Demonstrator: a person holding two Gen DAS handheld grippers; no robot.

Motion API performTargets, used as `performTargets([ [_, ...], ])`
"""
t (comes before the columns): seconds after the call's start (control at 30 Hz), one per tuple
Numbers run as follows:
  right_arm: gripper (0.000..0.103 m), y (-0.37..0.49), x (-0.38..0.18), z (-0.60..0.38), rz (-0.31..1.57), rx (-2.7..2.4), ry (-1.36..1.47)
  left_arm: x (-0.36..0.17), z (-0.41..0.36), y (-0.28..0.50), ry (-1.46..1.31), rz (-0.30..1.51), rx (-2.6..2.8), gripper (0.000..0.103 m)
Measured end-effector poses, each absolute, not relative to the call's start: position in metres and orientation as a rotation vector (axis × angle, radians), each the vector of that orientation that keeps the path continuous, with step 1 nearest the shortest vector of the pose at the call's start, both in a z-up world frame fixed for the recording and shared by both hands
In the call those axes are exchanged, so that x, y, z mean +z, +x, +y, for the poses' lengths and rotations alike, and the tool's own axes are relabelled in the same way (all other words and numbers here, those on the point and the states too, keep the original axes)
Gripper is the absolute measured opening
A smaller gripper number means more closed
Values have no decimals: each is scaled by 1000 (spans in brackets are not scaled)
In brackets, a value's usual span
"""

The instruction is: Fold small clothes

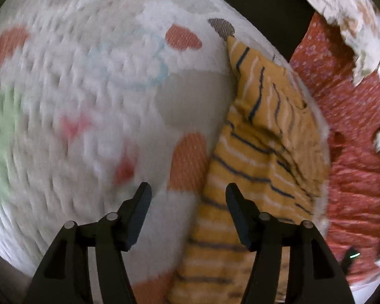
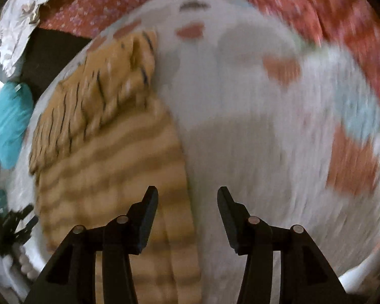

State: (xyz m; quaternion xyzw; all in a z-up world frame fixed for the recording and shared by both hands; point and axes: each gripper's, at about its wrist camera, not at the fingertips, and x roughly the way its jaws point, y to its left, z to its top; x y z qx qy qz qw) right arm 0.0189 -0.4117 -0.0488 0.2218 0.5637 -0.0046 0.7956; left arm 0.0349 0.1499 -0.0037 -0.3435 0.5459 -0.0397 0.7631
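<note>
A small mustard-yellow garment [image 1: 261, 152] with dark and white stripes lies on a white quilted mat [image 1: 88, 88] with orange heart shapes. In the left wrist view it is at the right, partly folded, with a sleeve lying over the body. My left gripper [image 1: 188, 195] is open and empty, hovering over the garment's left edge. In the right wrist view the garment [image 2: 109, 152] is at the left and blurred. My right gripper [image 2: 187, 198] is open and empty over the garment's right edge.
A red patterned cloth [image 1: 349, 152] lies beyond the mat's edge, with a white floral fabric [image 1: 342, 7] above it. A teal object [image 2: 10, 124] sits left of the mat. A dark gap [image 1: 266, 7] borders the mat.
</note>
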Motion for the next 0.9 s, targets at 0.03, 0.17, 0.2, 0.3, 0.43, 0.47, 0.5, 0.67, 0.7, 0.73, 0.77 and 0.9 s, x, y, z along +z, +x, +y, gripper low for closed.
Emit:
performTargets([
  [0.03,52,5,-58,-409,1230,13,514,-10,153,24,-816,1192,-105,60],
  [0.17,54,-36,-69,-397,1212,72,579,-19,155,-18,-925,1130,-150,60],
  [0.2,54,-41,-70,-396,1215,93,594,-18,152,-28,-915,1130,-154,60],
  [0.3,55,-63,-78,-390,1231,168,676,-18,138,-58,-847,1154,-161,60],
  [0.43,55,-85,-87,-387,1223,226,753,-19,116,-79,-776,1188,-190,68],
  [0.47,55,-92,-88,-385,1216,230,762,-21,111,-84,-770,1198,-204,71],
  [0.5,55,-98,-89,-384,1210,242,771,-23,104,-90,-760,1208,-218,72],
  [0.67,55,-114,-94,-378,1194,269,808,-34,71,-103,-700,1267,-278,83],
  [0.7,56,-116,-94,-376,1189,274,816,-36,64,-105,-679,1277,-286,84],
  [0.73,58,-116,-95,-374,1186,277,824,-37,60,-106,-668,1285,-291,85],
  [0.77,59,-116,-95,-372,1183,282,831,-39,55,-107,-654,1297,-296,85],
  [0.9,59,-118,-94,-365,1170,278,790,-45,44,-110,-616,1353,-294,66],
])
